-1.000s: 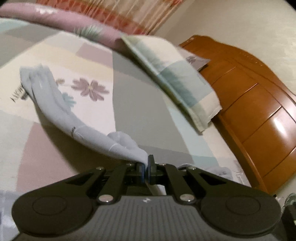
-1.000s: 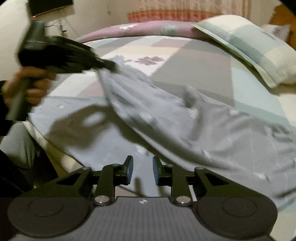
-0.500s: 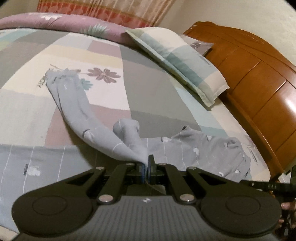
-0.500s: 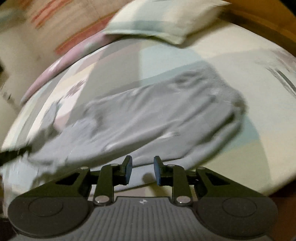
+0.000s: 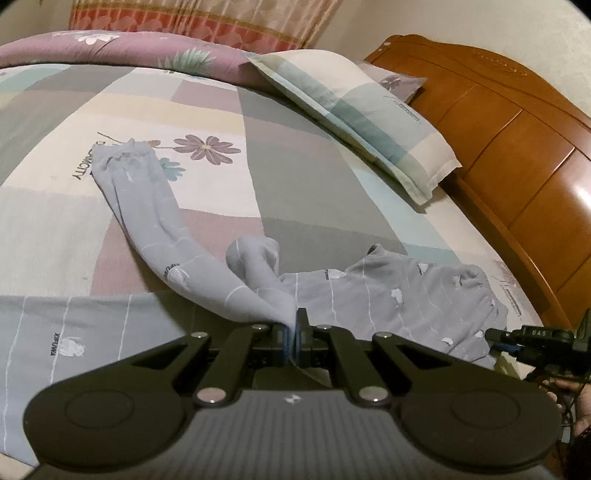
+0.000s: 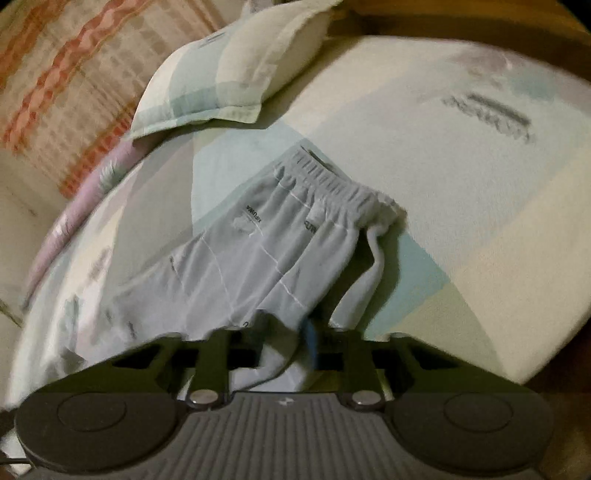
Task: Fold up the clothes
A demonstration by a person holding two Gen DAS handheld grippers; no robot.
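Light grey-blue pyjama trousers (image 5: 388,295) lie spread on the patchwork bed sheet (image 5: 303,177). One leg runs away to the far left, and its end bunches near a flower print. My left gripper (image 5: 295,328) is shut on a fold of the trousers at the near edge. In the right wrist view the elastic waistband (image 6: 332,184) is at the far end of the trousers (image 6: 258,258). Cloth drapes over and between the fingers of my right gripper (image 6: 280,332), whose linkage is spread wide. The right gripper (image 5: 495,338) also shows beside the waistband end.
A checked pillow (image 5: 351,114) lies against the wooden headboard (image 5: 517,147). A purple floral quilt (image 5: 129,48) is rolled along the far side, below a striped curtain (image 5: 203,18). The mattress edge (image 6: 535,350) drops away near the right gripper.
The trousers have come down from the air and now lie flatter on the sheet. The right gripper swung round to the waistband end and pushed into the cloth. The left gripper keeps its grip.
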